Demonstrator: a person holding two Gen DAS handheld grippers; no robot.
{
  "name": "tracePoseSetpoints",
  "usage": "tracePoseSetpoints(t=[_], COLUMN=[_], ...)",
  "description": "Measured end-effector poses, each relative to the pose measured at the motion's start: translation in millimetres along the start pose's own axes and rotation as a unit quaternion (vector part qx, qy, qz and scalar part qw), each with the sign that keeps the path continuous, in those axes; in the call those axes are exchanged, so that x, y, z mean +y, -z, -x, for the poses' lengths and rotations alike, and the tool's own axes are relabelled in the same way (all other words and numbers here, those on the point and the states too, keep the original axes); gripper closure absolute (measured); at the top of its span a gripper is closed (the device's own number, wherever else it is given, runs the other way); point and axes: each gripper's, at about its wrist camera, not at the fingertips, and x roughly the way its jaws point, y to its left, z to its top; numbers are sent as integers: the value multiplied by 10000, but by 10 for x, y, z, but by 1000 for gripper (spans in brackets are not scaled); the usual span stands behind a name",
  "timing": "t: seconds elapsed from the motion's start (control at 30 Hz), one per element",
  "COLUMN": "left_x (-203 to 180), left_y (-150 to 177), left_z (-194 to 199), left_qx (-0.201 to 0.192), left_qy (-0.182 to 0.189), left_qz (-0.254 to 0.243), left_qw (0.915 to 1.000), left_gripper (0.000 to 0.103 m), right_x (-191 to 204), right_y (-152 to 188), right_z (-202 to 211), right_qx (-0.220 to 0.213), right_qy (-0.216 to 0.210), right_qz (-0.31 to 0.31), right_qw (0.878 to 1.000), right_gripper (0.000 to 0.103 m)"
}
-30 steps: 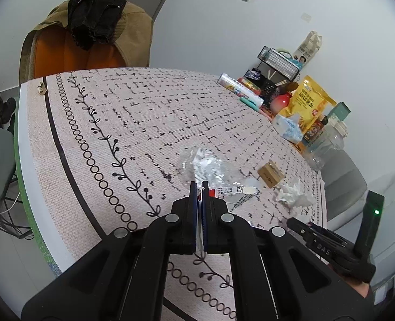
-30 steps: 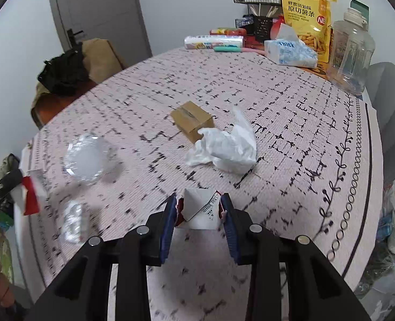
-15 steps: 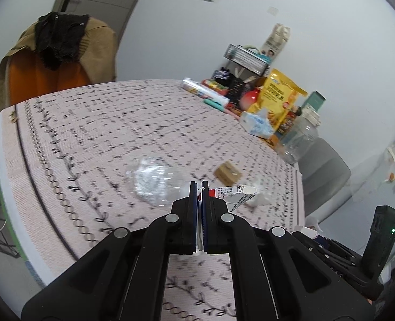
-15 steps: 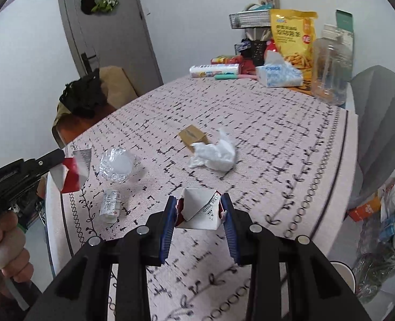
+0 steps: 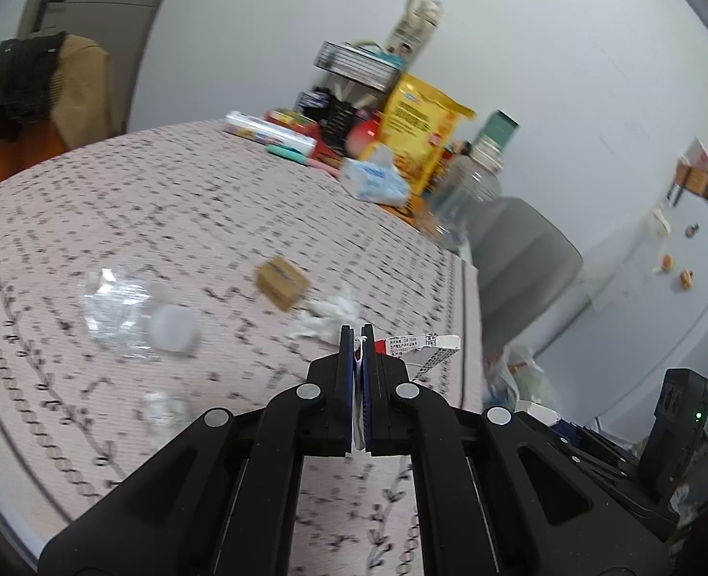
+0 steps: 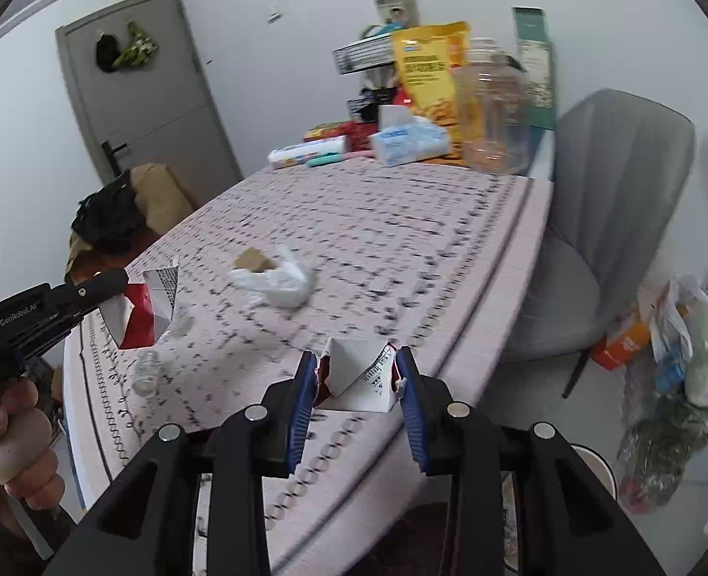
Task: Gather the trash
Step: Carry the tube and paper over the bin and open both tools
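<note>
Risk sits mainly with the two torn carton pieces now carried clear of the tabletop (image 6: pixel 450 249). The left gripper (image 5: pixel 359 341) is clamped fully shut on a thin edge of a flattened red-and-white carton piece (image 5: pixel 418 348), most of which sticks out sideways past its jaws (in the right wrist view the same piece (image 6: pixel 147 307) hangs from the tip like a flag). With so little card between the pads, a quick swing or a roll of the wrist could, I judge, let it pivot or slide out and drop back onto the cloth or the floor.

The right gripper (image 6: pixel 356 369) is closed partway on a folded white carton piece (image 6: pixel 354 377), its blue pads pressing the two red sides. That piece is hollow and creased, so it may buckle further and loosen in the hold.

Both views are blurred, so finer contact cannot be told. A bag of rubbish (image 6: pixel 666 384) lies on the floor beside the grey chair (image 6: pixel 618 201); if that is the drop point, releasing early could leave the pieces on the seat or on the floor short of it.

More trash waits on the tabletop: a crumpled tissue (image 6: pixel 277 281), touching a small cardboard box (image 5: pixel 281 283), a clear plastic wrapper (image 5: pixel 114 307) and a small vial (image 6: pixel 145 372) near the edge, which a passing sleeve or gripper might knock off.
</note>
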Motion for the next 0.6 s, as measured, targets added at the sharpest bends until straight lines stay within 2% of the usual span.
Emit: tracePoseSetpoints(t=[0.3, 0.6], left_x=[-651, -1318], left_y=[186, 503], left_z=[-466, -954], left_qx=[508, 1078], left_qy=[321, 598], left_qz=[-466, -991], left_qw=[9971, 9874], left_gripper=[99, 99], right_x=[-785, -1355], right_y=[198, 492], right_z=[120, 133], right_qx=[6, 128], right_qy=[491, 824], right_qz=[-648, -1140], right_qw=[9967, 9900], right_gripper=[69, 69])
